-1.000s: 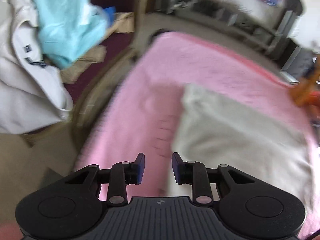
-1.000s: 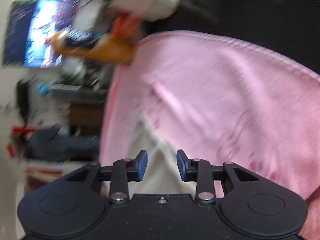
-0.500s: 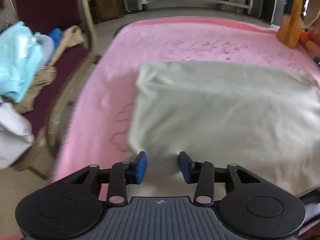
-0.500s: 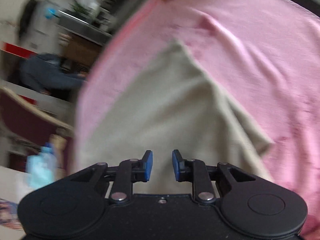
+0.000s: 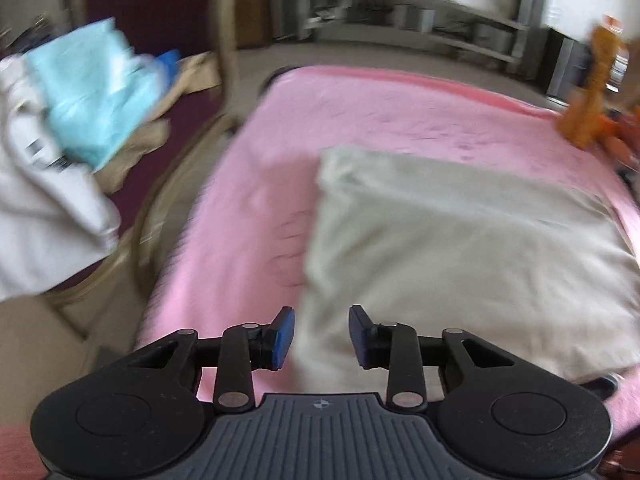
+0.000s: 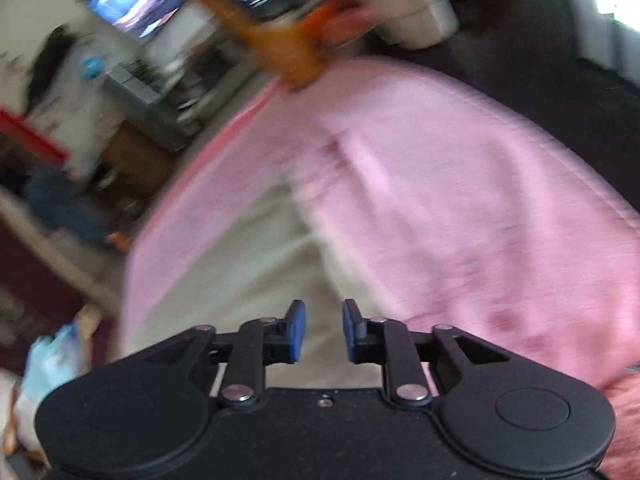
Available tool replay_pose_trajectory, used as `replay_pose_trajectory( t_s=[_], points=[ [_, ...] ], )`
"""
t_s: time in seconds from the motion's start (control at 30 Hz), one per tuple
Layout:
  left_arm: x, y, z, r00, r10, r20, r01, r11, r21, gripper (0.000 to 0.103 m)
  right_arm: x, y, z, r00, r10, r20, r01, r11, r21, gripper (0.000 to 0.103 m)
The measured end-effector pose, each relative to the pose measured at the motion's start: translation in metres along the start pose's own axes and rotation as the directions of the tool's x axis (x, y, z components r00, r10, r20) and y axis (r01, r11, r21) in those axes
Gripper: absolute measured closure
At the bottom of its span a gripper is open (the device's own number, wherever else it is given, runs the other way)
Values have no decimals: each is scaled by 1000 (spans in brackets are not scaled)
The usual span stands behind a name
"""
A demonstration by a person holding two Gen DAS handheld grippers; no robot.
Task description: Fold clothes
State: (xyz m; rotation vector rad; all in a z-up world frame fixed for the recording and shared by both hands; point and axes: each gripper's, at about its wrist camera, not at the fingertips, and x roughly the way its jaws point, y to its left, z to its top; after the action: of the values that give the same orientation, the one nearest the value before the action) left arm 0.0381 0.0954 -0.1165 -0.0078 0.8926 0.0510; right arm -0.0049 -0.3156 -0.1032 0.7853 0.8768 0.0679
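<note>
A folded cream garment [image 5: 460, 248] lies flat on the pink blanket [image 5: 380, 120]. My left gripper [image 5: 322, 336] hovers over the garment's near left corner. Its jaws are closing, a clear gap shows between the blue pads, and nothing is pinched. In the right wrist view the same cream garment [image 6: 256, 280] runs under my right gripper [image 6: 323, 330]. The right jaws are opening, a narrow gap stands between the blue pads, and no cloth sits in it. Both views are motion-blurred.
A chair [image 5: 224, 80] at the left holds a pile of clothes: a light blue piece [image 5: 96, 92], a white one [image 5: 36, 220] and tan cloth. An orange plush toy [image 5: 592, 92] sits at the blanket's far right. Shelving [image 5: 420, 20] lines the back wall.
The left view has swung left, so the garment now lies more to the right and the clothes pile fills the left. The right gripper has rolled and risen; its jaws stand wider apart.
</note>
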Motion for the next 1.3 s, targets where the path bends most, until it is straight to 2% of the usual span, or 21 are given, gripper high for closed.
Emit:
replay_pose_trajectory(
  t_s=[0.1, 0.2, 0.27, 0.3, 0.47, 0.57, 0.67, 0.8, 0.87, 1.0, 1.1, 1.17, 1.23, 1.3],
  points=[
    [8, -22, -3, 999, -41, -15, 42, 996, 80, 66, 32, 19, -7, 989, 64, -130, -70, 997, -44, 79],
    [22, -36, -11, 996, -23, -87, 36, 987, 155, 65, 55, 31, -14, 969, 43, -244, -61, 996, -67, 78],
    [29, -34, -16, 991, 25, -131, -2, 984, 177, 57, 61, 31, -17, 962, 6, -273, -30, 996, -81, 79],
    [27, -30, -16, 990, 32, -136, -8, 985, 173, 56, 60, 30, -17, 960, -4, -278, -19, 997, -79, 79],
    [18, -9, -16, 984, 70, -161, -49, 990, 132, 57, 32, 18, -15, 976, -86, -200, 74, 995, -66, 82],
    [12, 5, -13, 989, 67, -132, -58, 996, 73, 60, 9, 10, -10, 988, -138, -74, 132, 988, -77, 78],
    [4, 7, -7, 996, 48, -79, -45, 998, 43, 60, 0, 3, -4, 997, -81, -9, 81, 996, -40, 77],
    [-3, -8, 6, 1000, 25, 7, -25, 994, 106, 59, 4, 12, -2, 999, -32, 32, 32, 999, -16, 77],
    [-10, -10, 18, 999, -27, 46, 21, 992, 121, 59, 5, 18, 5, 999, 12, 46, -11, 1000, -9, 77],
    [-23, -13, 46, 983, -137, 125, 119, 983, 141, 59, 9, 39, 35, 987, 145, 75, -146, 989, 12, 77],
    [-26, -14, 69, 966, -183, 180, 162, 979, 127, 58, 12, 64, 60, 975, 205, 91, -204, 979, -23, 77],
    [-19, -16, 84, 961, -185, 206, 163, 979, 119, 54, 24, 76, 75, 966, 238, 100, -235, 971, -45, 77],
    [1, -17, 98, 963, -168, 211, 149, 983, 103, 53, 39, 82, 88, 955, 272, 119, -265, 961, -76, 77],
    [30, -20, 109, 970, -145, 195, 130, 987, 92, 55, 64, 78, 97, 964, 233, 128, -223, 971, -84, 77]
  ],
)
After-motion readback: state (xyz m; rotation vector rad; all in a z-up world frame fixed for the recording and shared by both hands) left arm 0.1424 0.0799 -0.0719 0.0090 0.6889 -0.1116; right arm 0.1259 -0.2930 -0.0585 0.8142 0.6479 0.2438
